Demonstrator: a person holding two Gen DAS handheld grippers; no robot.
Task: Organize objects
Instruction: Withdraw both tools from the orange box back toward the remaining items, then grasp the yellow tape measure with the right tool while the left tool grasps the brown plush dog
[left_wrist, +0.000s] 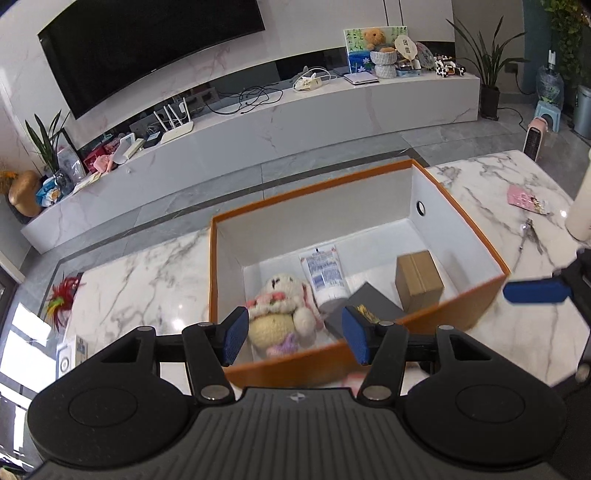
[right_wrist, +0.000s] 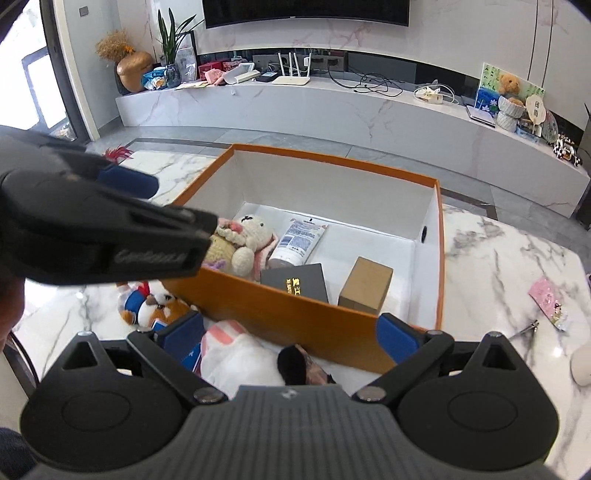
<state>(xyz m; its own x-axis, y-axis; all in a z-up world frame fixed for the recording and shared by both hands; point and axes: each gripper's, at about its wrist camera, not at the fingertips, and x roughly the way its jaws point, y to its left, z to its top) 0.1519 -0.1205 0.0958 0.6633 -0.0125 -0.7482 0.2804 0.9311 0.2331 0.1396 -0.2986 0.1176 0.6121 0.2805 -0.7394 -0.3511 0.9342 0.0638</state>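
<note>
Box (right_wrist: 295, 314): orange, open, white inside, on marble table.
Inside: crocheted bunny (right_wrist: 245, 240), white tube (right_wrist: 295, 243) lying flat, black case (right_wrist: 295, 282), brown carton (right_wrist: 365, 286).
Outside, near front wall: plush toys (right_wrist: 155, 306).

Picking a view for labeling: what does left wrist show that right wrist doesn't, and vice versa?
Left wrist only: the left gripper from behind, open and empty above the box, and a white packet at the table's left edge.

Right wrist only: the right gripper, open, over a white and pink plush lying outside the box, plus a fox plush beside it on the table.

Both: the orange box holding the bunny, tube, black case and brown carton; also the pink card.
</note>
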